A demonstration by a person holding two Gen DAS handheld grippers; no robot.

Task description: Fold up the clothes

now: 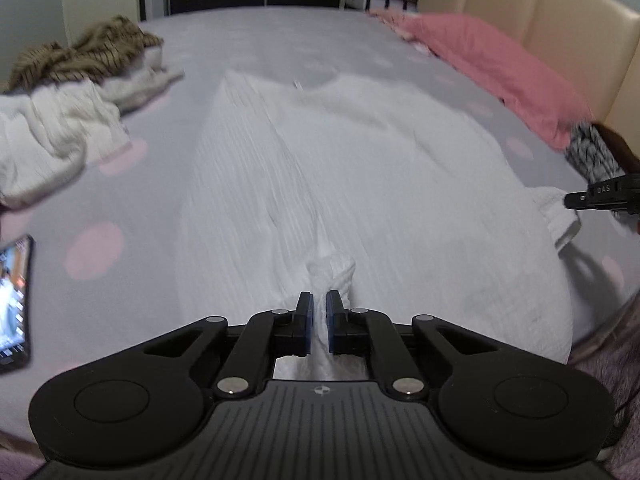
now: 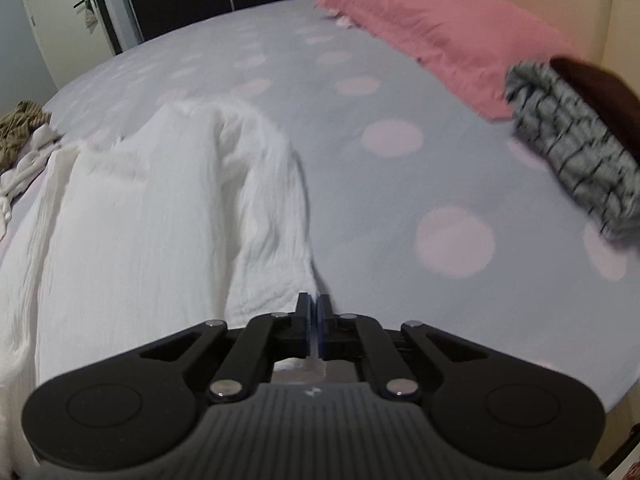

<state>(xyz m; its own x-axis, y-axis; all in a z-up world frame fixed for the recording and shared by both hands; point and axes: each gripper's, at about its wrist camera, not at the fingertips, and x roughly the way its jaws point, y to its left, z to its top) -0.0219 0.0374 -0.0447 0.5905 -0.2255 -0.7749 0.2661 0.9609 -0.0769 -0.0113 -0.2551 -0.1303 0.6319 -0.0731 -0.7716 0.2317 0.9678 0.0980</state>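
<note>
A white crinkled garment point(image 1: 340, 160) lies spread flat on the bed. My left gripper point(image 1: 319, 305) is at its near hem and is shut on a bunched fold of the white cloth, which puckers up just ahead of the blue pads. In the right wrist view, the same garment point(image 2: 160, 208) stretches off to the left. My right gripper point(image 2: 314, 307) is shut on its near right corner, and white cloth shows between and under the jaws. The left wrist view shows the right gripper point(image 1: 570, 201) at the far right, pinching that lifted corner.
The bedsheet point(image 2: 400, 200) is lavender with pink dots. A pink pillow point(image 1: 488, 64) lies along the beige headboard point(image 1: 560, 8). A grey-and-black patterned cloth point(image 2: 572, 148) sits at the right. A pile of white and brown striped clothes point(image 1: 60, 120) is on the left, with a lit phone point(image 1: 14, 300) nearby.
</note>
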